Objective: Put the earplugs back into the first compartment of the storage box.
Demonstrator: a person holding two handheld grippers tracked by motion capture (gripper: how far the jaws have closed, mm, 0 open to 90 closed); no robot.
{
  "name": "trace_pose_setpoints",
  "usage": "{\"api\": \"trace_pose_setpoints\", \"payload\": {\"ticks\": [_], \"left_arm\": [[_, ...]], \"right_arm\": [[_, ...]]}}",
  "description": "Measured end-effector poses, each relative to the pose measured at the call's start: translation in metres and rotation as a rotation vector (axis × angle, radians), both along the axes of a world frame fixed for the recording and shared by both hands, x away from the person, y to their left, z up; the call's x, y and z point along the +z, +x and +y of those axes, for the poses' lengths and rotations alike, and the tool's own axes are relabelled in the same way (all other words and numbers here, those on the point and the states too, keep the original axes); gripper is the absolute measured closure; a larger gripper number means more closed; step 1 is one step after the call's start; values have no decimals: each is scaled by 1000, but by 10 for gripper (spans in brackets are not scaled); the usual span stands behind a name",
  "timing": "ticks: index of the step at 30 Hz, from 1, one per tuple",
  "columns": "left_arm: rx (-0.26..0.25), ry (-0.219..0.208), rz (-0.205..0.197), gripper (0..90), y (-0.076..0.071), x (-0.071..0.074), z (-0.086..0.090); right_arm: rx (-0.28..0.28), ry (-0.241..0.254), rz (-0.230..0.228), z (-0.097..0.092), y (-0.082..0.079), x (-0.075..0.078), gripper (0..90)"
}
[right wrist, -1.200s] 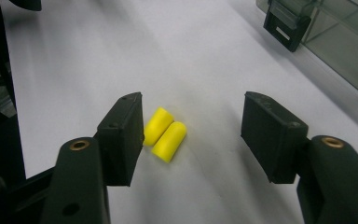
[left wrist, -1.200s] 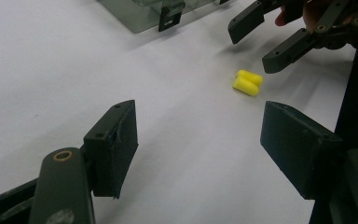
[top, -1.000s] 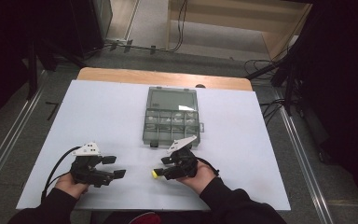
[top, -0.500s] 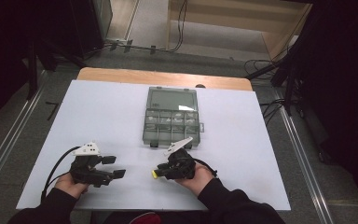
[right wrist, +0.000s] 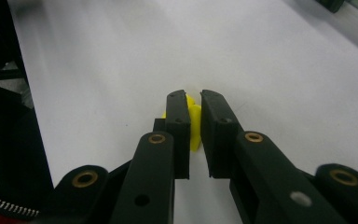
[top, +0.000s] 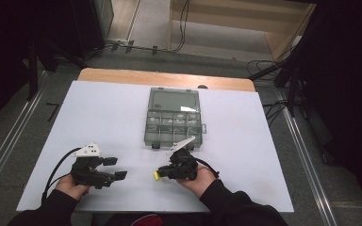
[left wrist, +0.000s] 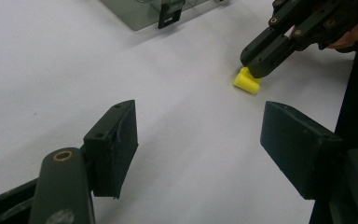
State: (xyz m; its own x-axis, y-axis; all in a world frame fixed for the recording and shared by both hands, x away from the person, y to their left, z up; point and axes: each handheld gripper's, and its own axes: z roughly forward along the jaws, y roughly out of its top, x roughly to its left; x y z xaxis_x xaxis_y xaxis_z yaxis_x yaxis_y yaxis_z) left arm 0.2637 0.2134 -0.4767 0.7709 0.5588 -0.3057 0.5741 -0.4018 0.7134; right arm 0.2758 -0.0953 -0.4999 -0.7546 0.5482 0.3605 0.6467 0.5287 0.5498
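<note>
A small yellow plastic piece lies on the white table top near the front edge. My right gripper points left at it, and its jaws have just been closing. In the right gripper view the two black pads squeeze the yellow piece between them, so the right gripper is shut on it. The left gripper view shows the same yellow piece pinched at the tip of that right gripper. My left gripper rests at the front left, jaws wide open with nothing between them.
A grey see-through compartment box with its lid closed sits at the table's middle, just beyond the right gripper; its latch faces me. The white sheet covers a wooden table. Cables and dark stands surround the table.
The right gripper's jaws have closed in on the yellow piece. Neither hand has shifted, and the left gripper is unchanged.
</note>
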Motion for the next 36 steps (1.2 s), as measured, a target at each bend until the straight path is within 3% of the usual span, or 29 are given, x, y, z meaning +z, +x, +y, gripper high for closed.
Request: {"api": "trace_pose_setpoints", "payload": {"ticks": [24, 36], "left_arm": [[-51, 5, 14, 275, 13, 0, -14], [-65, 5, 15, 274, 17, -1, -17]], "right_arm": [[-99, 54, -39, -32, 5, 18, 792], [-104, 70, -45, -36, 12, 31, 792]]}}
